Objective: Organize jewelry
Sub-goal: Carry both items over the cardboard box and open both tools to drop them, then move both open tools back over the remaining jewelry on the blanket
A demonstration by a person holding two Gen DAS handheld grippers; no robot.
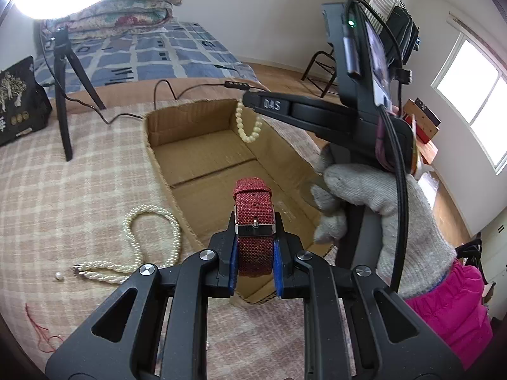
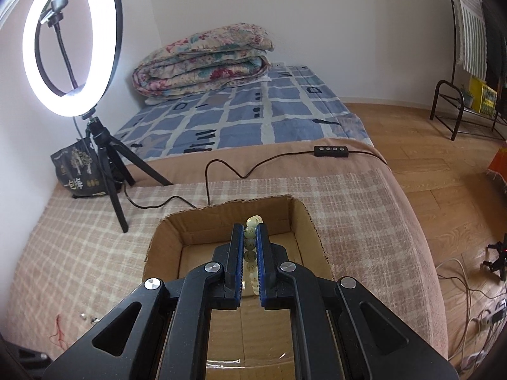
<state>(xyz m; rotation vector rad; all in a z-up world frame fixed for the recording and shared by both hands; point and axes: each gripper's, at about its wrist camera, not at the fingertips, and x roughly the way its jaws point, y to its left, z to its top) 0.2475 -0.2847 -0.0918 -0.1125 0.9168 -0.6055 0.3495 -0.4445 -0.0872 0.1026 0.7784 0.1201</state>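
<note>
Left tongs (image 1: 255, 237) are clenched on a red woven watch strap (image 1: 254, 212), pinched just below its metal buckle; right tongs (image 2: 250, 247) are clenched on a pale bead bracelet (image 2: 250, 237). Both hang over the open cardboard box (image 1: 164, 164) directly beneath. The strap looks light, soft and grippy, so its flat band suits a squeeze. The bracelet seems light, floppy and slippery, so pinching between beads is safest. Its beads are glossy cream-green. A twisted pearl necklace (image 1: 152, 247) lies left of the left tongs.
</note>
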